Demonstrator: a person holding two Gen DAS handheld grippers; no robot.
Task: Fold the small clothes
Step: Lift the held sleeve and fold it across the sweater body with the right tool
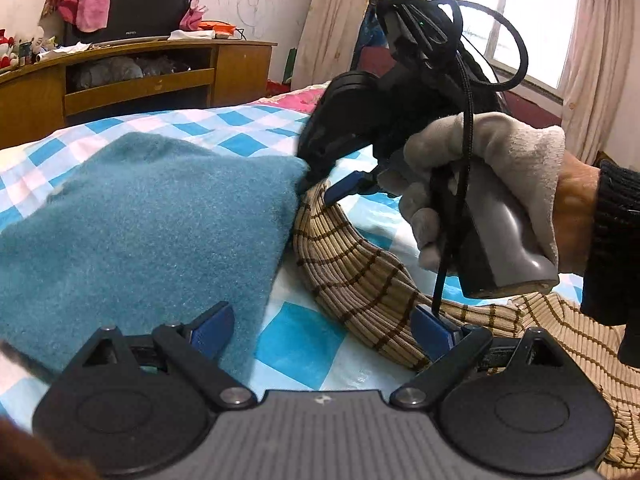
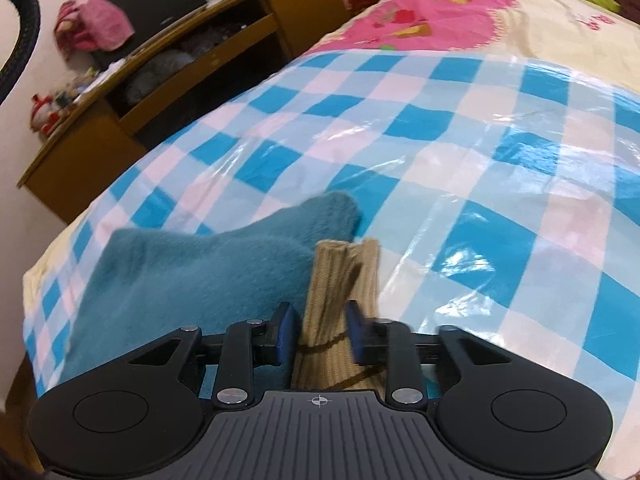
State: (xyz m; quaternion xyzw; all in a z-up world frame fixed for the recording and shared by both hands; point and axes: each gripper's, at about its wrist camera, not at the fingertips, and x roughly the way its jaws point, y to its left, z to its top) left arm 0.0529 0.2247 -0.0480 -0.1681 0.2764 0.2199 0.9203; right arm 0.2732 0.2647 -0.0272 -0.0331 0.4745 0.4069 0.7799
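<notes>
Glossy checked sheet (image 2: pixel 460 128); right hand-held gripper (image 2: pixel 320 332) pinching ribbed tan garment (image 2: pixel 340 280); left hand-held gripper (image 1: pixel 324 332) agape.

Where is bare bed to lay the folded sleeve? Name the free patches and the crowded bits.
Free: the checked sheet beyond the teal cloth, up to the pink quilt. A smaller gap lies between teal cloth and striped garment, before the left gripper. Crowded: where the right gripper pinches the striped sleeve beside the teal cloth.

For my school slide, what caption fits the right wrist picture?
The right gripper pinches a striped tan sock beside a fuzzy teal cloth on the checked bed cover.
</notes>
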